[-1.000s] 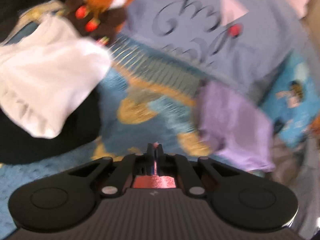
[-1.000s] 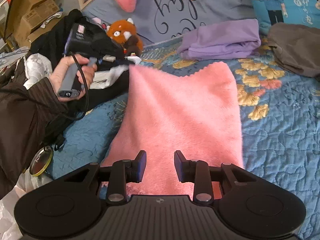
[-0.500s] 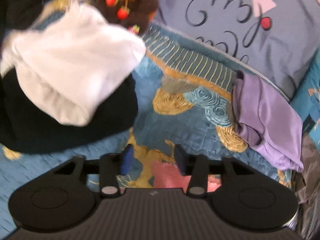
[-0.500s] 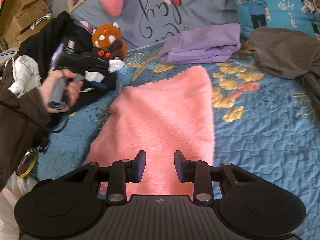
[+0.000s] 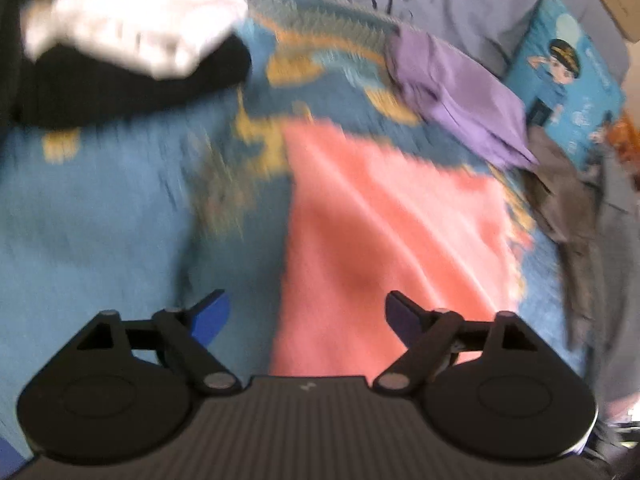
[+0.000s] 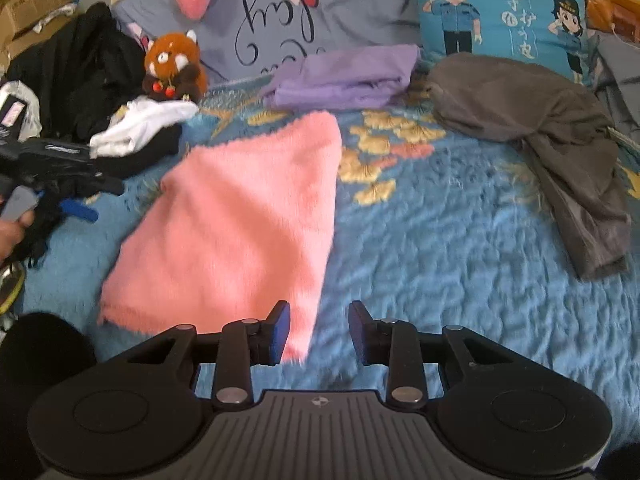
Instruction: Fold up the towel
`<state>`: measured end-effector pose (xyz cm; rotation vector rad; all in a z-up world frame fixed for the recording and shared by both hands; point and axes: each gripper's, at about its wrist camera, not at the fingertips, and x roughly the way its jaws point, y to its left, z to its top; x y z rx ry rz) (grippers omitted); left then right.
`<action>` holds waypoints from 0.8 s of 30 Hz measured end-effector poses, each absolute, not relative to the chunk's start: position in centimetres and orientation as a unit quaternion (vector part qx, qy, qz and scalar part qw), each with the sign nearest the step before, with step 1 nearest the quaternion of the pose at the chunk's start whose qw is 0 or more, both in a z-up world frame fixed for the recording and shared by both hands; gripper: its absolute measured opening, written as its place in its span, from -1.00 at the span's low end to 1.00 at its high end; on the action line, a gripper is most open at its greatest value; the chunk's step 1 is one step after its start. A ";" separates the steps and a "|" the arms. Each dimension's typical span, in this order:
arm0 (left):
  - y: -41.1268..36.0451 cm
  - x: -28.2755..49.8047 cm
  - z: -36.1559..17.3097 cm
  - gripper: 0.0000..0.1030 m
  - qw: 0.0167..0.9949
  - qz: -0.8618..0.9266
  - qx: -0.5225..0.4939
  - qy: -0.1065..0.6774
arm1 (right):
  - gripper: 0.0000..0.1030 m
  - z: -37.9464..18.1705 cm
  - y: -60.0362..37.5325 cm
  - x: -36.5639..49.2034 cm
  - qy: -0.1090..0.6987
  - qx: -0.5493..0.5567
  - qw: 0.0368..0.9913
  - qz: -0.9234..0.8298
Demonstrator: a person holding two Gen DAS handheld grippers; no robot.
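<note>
A pink fluffy towel (image 6: 240, 216) lies spread flat on the blue quilt (image 6: 440, 248). In the left wrist view the pink towel (image 5: 384, 224) reaches from the middle down under my left gripper (image 5: 306, 316). Its jaws are opening wide, nothing is pressed between them, and the towel's left edge runs below the gap. My right gripper (image 6: 318, 332) hovers over the towel's near right corner with its jaws partly apart. The corner sits beside the left finger (image 6: 280, 332), not pinched. At the left edge of the right wrist view a hand (image 6: 12, 228) holds the left gripper (image 6: 94, 200).
A folded purple cloth (image 6: 344, 76) lies just beyond the towel, and a crumpled grey garment (image 6: 540, 132) sits to the right. Black and white clothes (image 6: 136, 132) and a red panda plush (image 6: 172, 64) crowd the left. Pillows (image 6: 500, 12) line the back.
The left gripper went from shut on the towel's far corner to wide open and pulled back toward the near left. The towel dropped flat. The right gripper shifted right.
</note>
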<state>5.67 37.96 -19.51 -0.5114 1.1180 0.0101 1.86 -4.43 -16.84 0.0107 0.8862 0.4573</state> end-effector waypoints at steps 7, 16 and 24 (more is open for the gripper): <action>38.1 1.1 -23.5 0.75 0.774 0.024 -0.297 0.558 | -0.38 -17.4 -4.1 1.2 0.437 0.020 0.872 0.219; 37.9 -0.6 -25.3 0.22 0.754 0.030 -0.341 0.560 | -0.38 -18.3 -3.2 -0.1 0.438 -0.035 0.871 0.219; 38.8 -2.1 -25.7 -0.49 0.748 0.060 -0.373 0.546 | -0.38 -18.0 -3.3 -0.6 0.434 -0.029 0.873 0.220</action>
